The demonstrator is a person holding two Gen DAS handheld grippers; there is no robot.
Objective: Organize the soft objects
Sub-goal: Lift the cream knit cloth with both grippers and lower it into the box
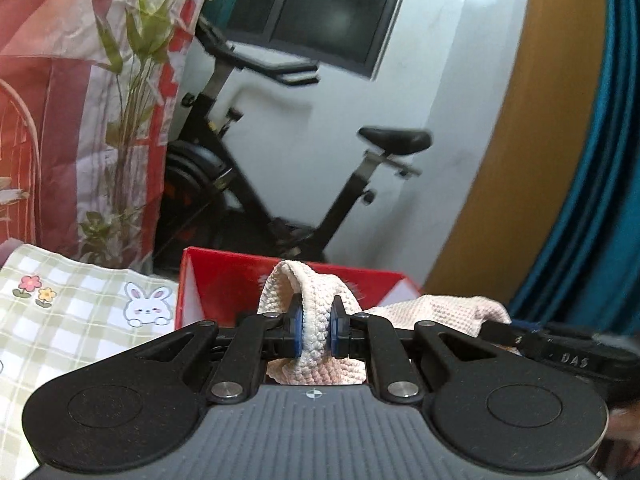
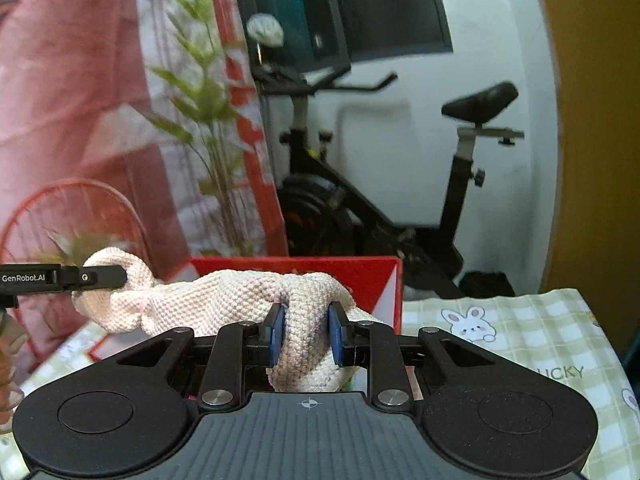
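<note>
While both grippers are gripping it, the cream knitted cloth [image 2: 224, 300] is hanging stretched between them, its long axis running side to side from one set of jaws to the other, above the checked tablecloth [image 2: 540, 332] and in front of the red box [image 2: 360, 276]. The left gripper [image 1: 315, 330] is pointing level toward the exercise bike [image 1: 280, 184], its jaws clenching a folded end of the cloth that is looping up over the blue pads [image 1: 297, 330]. The right gripper [image 2: 306, 334] is also pointing level, its jaws pinching a thick bunched fold. The right wrist view is showing the whole span of cloth running leftward from its jaws to the other gripper's fingers; the left wrist view is showing only a short stretch trailing rightward from its jaws. A bunny print [image 1: 146, 306] is sitting left of the left jaws.
</note>
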